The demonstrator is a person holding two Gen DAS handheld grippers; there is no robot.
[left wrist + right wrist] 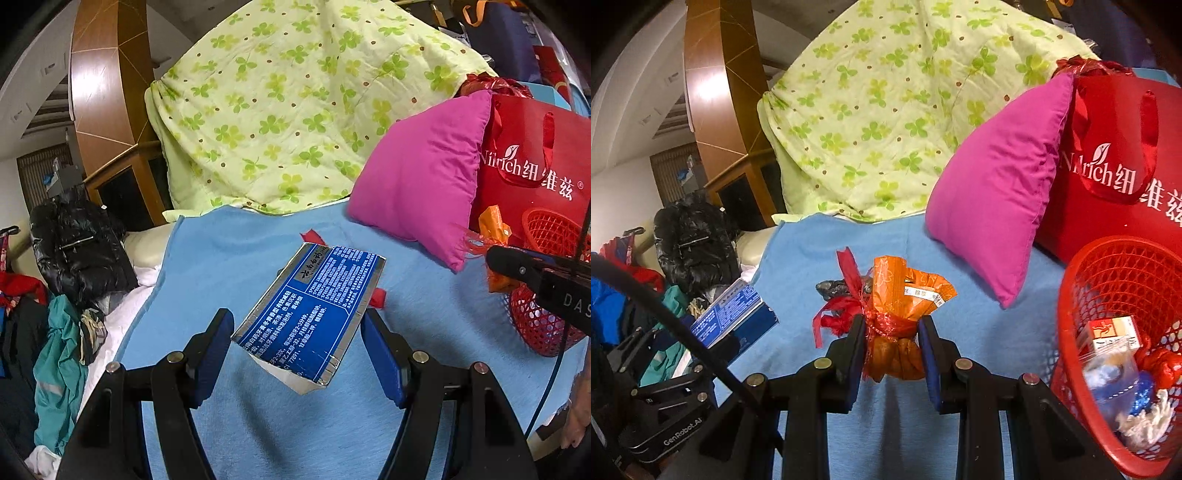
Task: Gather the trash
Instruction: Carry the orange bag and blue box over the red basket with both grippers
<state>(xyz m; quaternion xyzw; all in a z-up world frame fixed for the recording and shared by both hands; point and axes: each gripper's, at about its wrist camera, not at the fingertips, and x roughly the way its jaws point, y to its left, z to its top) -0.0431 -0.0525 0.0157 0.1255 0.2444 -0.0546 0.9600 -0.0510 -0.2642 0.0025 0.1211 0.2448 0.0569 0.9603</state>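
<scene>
My left gripper (297,328) is shut on a blue toothpaste box (314,310) and holds it tilted above the blue blanket (229,258); the box also shows at the left of the right wrist view (733,314). My right gripper (892,343) is shut on an orange wrapper bundle (901,317) tied with red plastic, held above the blanket. A red mesh basket (1115,266) stands at the right, holding a red-and-white carton (1112,332), crumpled tissue and other scraps. In the left wrist view the basket (535,325) sits behind the right gripper's body.
A magenta pillow (421,177) leans on a red gift bag (535,166) at the back right. A green clover quilt (288,103) is heaped behind. A black jacket (77,247) and teal clothes (59,365) lie left of the bed. A red scrap (834,317) lies on the blanket.
</scene>
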